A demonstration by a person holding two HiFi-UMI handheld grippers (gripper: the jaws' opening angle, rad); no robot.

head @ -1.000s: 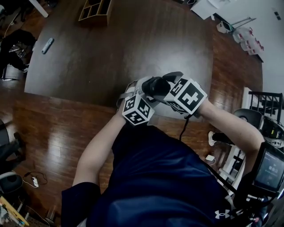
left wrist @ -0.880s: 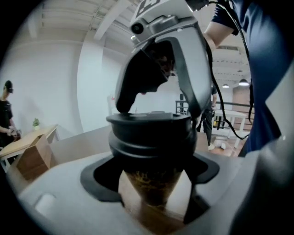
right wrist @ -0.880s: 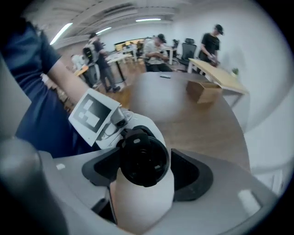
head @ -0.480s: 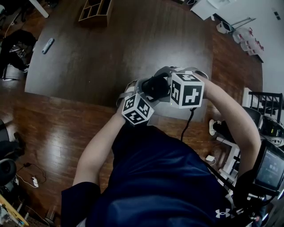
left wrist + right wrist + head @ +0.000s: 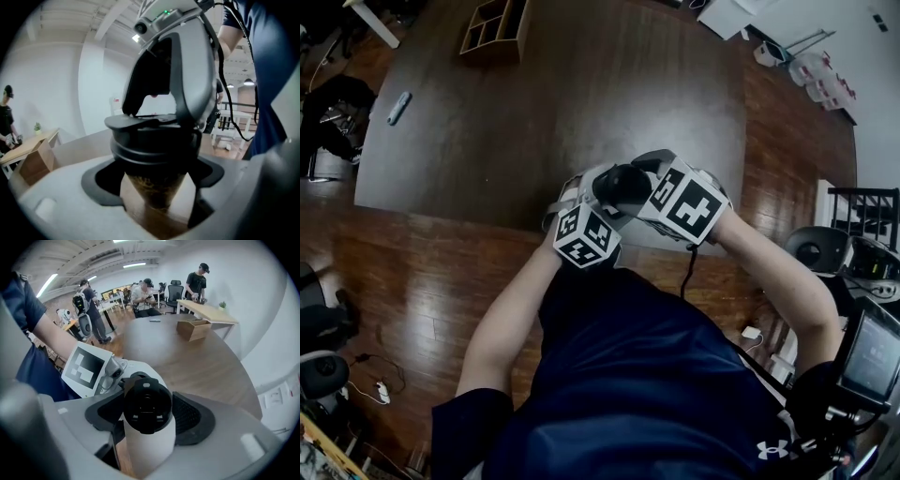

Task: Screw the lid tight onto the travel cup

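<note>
The travel cup is held upright just above the front edge of the dark table [image 5: 534,103], between both grippers. Its black lid [image 5: 622,185] sits on top. In the left gripper view the cup body [image 5: 154,190] stands between the pads of my left gripper [image 5: 152,180], which is shut on it below the lid [image 5: 152,140]. My right gripper [image 5: 161,117] comes down from above, its jaws closed round the lid. The right gripper view looks down on the lid [image 5: 146,401] between the black pads [image 5: 192,416], with the white cup wall [image 5: 147,446] beneath and the left gripper's marker cube [image 5: 86,366] beside it.
A wooden compartment box [image 5: 492,28] and a small grey object [image 5: 397,106] lie at the table's far side. Several people stand or sit at desks beyond the table [image 5: 145,291]. A chair and a screen [image 5: 872,356] are on the right, over wooden floor.
The right gripper twisted round the lid, its marker cube swinging away and then back to nearly its first orientation. The left gripper and the cup stayed almost in place.
</note>
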